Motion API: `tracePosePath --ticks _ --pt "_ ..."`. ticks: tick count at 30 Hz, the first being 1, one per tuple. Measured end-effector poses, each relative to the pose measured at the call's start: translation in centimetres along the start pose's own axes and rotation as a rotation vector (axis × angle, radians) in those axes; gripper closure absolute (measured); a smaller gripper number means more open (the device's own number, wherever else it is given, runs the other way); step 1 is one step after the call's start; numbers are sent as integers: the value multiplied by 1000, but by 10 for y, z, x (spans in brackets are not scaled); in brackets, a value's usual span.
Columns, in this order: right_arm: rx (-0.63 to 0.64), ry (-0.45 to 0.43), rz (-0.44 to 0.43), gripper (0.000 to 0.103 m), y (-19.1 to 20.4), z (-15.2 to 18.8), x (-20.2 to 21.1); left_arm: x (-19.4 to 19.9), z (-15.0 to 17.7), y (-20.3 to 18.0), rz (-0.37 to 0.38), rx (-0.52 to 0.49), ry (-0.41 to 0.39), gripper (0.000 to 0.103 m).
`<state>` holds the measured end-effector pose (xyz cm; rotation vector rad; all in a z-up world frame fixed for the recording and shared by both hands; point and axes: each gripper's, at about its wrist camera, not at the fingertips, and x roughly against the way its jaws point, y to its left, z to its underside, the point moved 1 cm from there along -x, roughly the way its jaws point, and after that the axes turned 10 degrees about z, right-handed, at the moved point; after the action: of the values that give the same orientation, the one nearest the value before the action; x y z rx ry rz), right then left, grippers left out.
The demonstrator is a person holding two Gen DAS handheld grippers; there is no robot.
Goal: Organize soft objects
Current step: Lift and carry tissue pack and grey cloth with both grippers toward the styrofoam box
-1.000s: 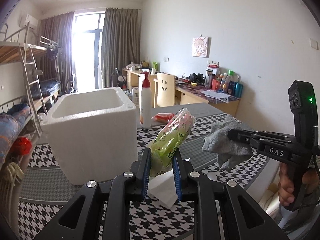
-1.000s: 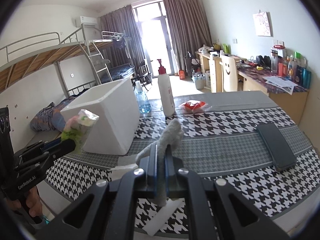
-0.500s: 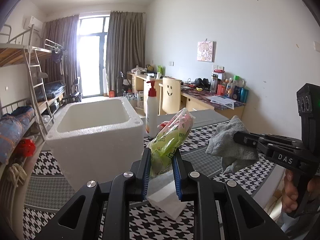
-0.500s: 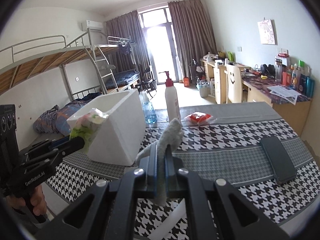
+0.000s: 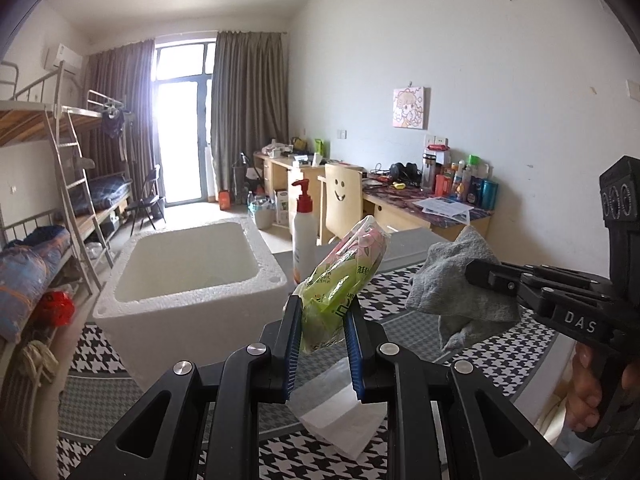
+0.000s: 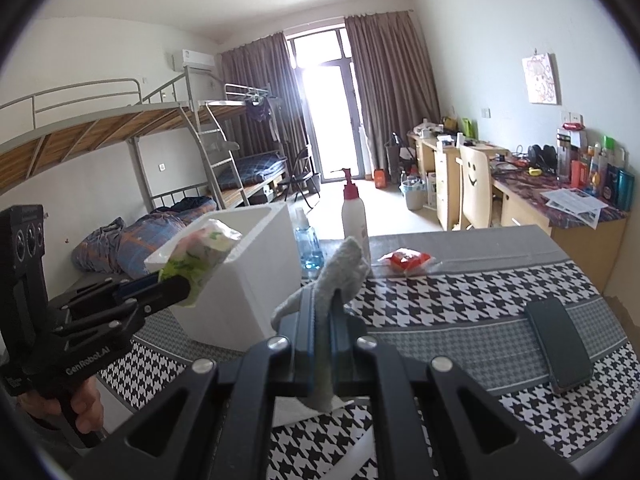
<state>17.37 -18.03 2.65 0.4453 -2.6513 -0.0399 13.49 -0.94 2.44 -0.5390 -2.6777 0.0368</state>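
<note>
My left gripper [image 5: 320,312] is shut on a green and pink tissue pack [image 5: 344,276] and holds it in the air, right of a white foam box [image 5: 192,280]. The box is open at the top and looks empty. My right gripper [image 6: 325,304] is shut on a grey cloth [image 6: 340,268], also held above the table. In the left wrist view the right gripper [image 5: 476,276] shows with the cloth [image 5: 456,284] hanging from it. In the right wrist view the left gripper [image 6: 176,288] holds the pack [image 6: 200,256] in front of the box [image 6: 248,272].
A houndstooth-covered table [image 6: 440,300] bears a pump bottle [image 6: 354,216], a blue bottle [image 6: 308,244], a red packet [image 6: 406,260], a dark phone [image 6: 560,360] and a white tissue sheet [image 5: 340,420]. Bunk beds stand left, desks and a chair right.
Both grippers have risen with their loads. The view now looks down into the foam box more than before. Neither grip has changed.
</note>
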Motion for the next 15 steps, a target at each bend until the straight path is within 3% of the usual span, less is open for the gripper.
tracePosePath --ticks 15 --pt "-2 -17 -7 95 6 -17 -5 -7 -21 0 -21 -10 -30 81"
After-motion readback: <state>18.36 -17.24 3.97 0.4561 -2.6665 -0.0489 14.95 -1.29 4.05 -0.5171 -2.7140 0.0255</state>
